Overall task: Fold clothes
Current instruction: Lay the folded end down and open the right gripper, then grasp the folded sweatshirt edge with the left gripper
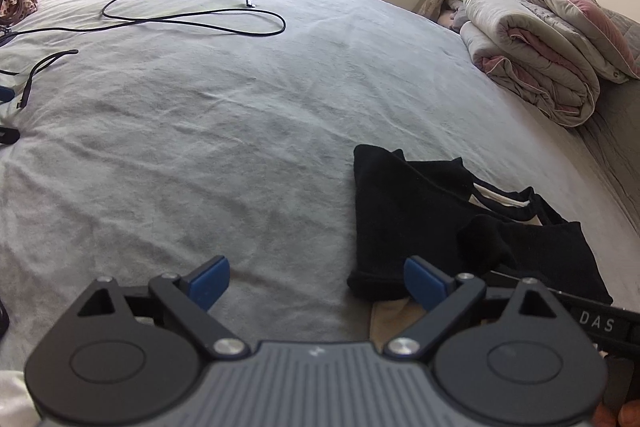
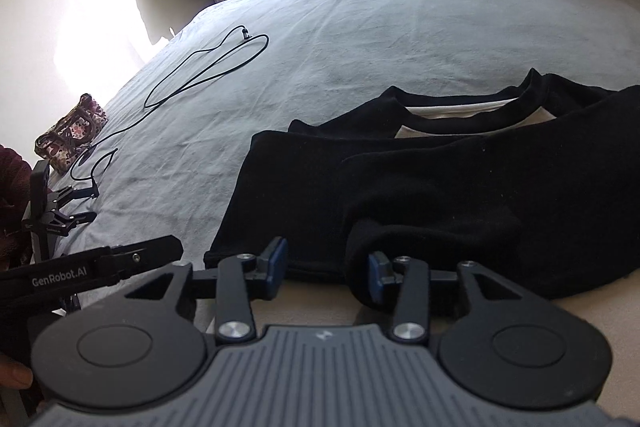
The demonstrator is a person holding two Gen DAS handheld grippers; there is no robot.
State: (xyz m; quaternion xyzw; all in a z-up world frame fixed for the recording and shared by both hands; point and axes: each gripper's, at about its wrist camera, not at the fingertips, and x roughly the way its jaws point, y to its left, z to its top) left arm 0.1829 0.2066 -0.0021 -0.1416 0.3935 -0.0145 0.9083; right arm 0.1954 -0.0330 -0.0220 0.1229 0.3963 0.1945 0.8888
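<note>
Bedsheet (image 1: 240,131) (grey, creased) bears black garment (image 1: 460,223); both grippers spread, empty.

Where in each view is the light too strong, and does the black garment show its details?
Left wrist view: upper left corner is blown out white; the black garment is nearly featureless. Right wrist view: a sun patch glares on the wall; folds of the garment are faint, and edges bend from fisheye.

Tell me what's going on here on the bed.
A person with a handheld gripper in each hand is folding a black garment on a grey bedsheet. It lies partly folded, sleeves turned in over the body. The left gripper and right gripper both hang open at its near hem, gripping nothing. A black cable lies looped farther back, a folded quilt at the side.
</note>
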